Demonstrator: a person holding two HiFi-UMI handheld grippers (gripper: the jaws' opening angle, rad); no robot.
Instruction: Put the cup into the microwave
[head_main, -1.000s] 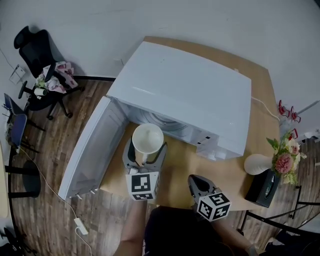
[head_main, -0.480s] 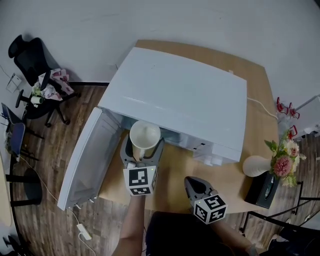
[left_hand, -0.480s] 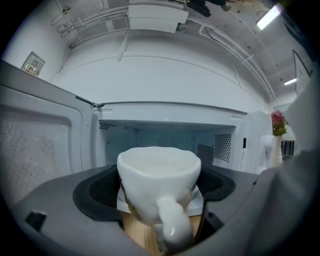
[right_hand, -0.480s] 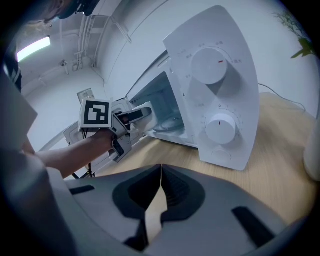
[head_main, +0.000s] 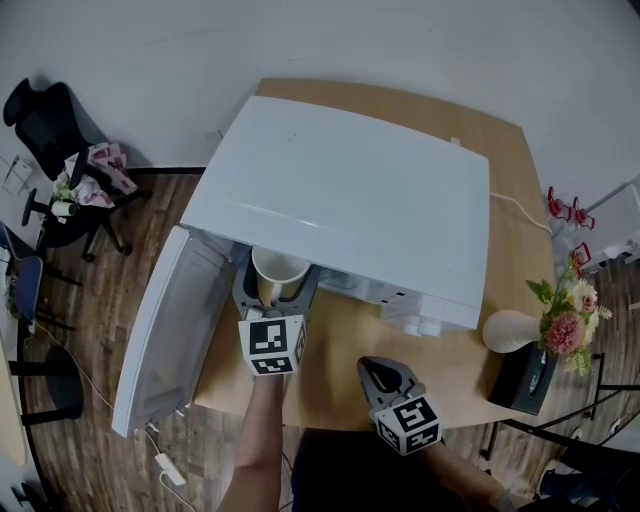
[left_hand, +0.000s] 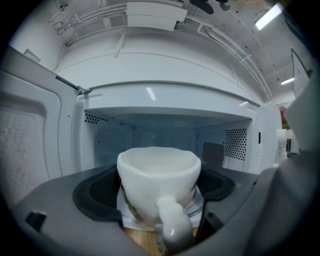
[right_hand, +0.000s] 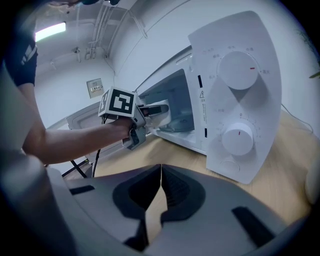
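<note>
The microwave (head_main: 350, 195) has its door (head_main: 160, 325) swung open at its left. The left gripper (head_main: 275, 292) clasps the white cup (left_hand: 159, 182) at the microwave's mouth, seemingly just crossing the threshold. Before the microwave's dials, the right gripper (right_hand: 161, 172) is pressed closed, empty.

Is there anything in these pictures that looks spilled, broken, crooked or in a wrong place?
Nothing stands out. The cup stands upright between the jaws of the left gripper at the mouth of the microwave, whose door is open. No spill shows on the table. The right gripper is shut and empty.
</note>
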